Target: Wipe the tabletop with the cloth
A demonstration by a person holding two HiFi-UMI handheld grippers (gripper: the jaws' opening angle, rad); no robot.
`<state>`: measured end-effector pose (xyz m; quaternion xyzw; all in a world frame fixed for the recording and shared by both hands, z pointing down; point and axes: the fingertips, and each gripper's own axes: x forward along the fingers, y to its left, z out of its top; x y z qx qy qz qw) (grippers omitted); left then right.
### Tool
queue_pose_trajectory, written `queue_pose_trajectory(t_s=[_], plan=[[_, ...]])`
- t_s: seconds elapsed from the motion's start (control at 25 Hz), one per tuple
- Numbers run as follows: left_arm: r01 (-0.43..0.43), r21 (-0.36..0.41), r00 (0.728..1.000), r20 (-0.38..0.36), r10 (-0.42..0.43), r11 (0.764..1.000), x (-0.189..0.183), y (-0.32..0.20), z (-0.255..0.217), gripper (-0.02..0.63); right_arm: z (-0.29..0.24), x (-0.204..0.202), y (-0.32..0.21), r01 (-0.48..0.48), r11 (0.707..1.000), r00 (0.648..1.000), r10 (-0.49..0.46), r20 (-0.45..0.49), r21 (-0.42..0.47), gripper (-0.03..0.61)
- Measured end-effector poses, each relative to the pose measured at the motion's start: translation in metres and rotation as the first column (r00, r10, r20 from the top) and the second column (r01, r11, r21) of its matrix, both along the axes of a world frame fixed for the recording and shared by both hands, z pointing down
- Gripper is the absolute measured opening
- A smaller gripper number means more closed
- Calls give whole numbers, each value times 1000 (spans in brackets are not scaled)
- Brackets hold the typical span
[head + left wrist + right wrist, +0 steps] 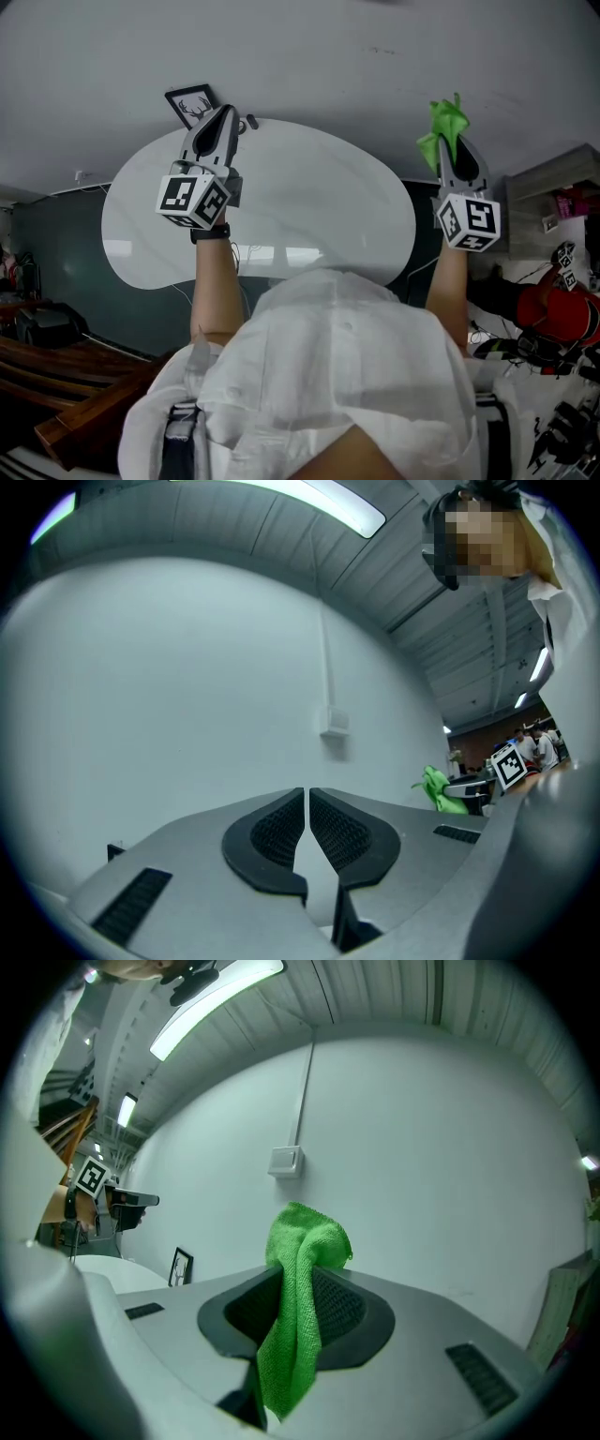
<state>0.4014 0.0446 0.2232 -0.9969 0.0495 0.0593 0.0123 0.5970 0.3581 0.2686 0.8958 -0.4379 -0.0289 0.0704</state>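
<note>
While pinching the green cloth (292, 1354) between its jaws, the right hand-held gripper (300, 1274) is hovering beside the white tabletop's (309, 206) right edge. The left hand-held gripper (307, 803), jaws pressed together and empty, is hovering over it.

Head view: set high over the shirt (328, 375), aimed steeply down on the counter (309, 216); left claw (227, 112) at 11 o'clock, right claw (456, 142) at 2. Left gripper view: hard behind its own jaws, tilted up at the wall (187, 686); right claw far off at 4 o'clock. Right gripper view: likewise close, wall ahead, left claw at 9 o'clock. Shared by all three: the cloth (298, 1316). Shared by both gripper views: the wall box (334, 724).
</note>
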Motion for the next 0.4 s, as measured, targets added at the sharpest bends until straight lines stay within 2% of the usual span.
queue_pose_trajectory(t_s=[0.4], plan=[[-11, -12, 1000, 12, 11, 1000, -3, 6, 4, 28, 3, -3, 6, -7, 1000, 1000, 7, 10, -12, 87]])
